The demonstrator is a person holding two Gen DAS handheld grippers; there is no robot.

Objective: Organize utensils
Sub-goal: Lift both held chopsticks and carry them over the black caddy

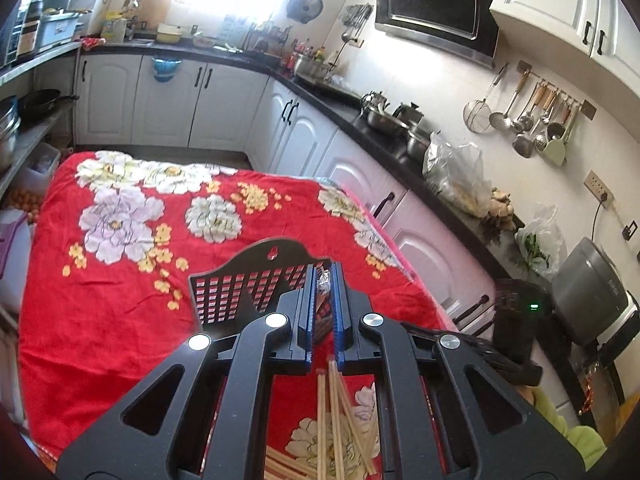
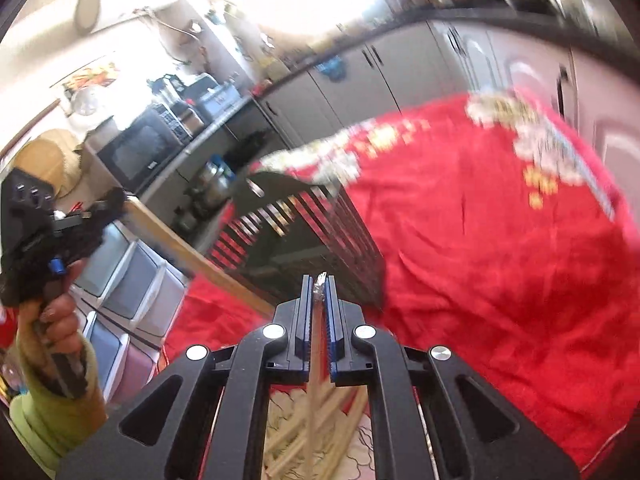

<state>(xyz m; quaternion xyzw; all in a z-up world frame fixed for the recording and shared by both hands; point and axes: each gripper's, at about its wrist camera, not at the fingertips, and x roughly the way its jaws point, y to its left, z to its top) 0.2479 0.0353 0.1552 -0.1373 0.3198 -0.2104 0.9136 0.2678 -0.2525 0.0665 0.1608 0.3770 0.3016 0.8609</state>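
A black slotted utensil holder (image 1: 244, 288) stands on the red floral cloth (image 1: 120, 280); it also shows, blurred, in the right wrist view (image 2: 304, 232). My left gripper (image 1: 325, 280) is shut on a bundle of wooden chopsticks (image 1: 332, 412) with a clear wrapper at the tips, right in front of the holder. My right gripper (image 2: 319, 284) is shut on a bundle of pale chopsticks (image 2: 320, 412), just in front of the holder. The left gripper (image 2: 44, 232), held by a hand, shows at the left of the right wrist view with its chopsticks (image 2: 192, 264) reaching toward the holder.
A dark counter (image 1: 400, 148) with pots, bags and a rice cooker (image 1: 592, 292) runs along the right. White cabinets (image 1: 168, 100) stand beyond the table. Stacked plastic drawers (image 2: 124, 292) stand left of the table in the right wrist view.
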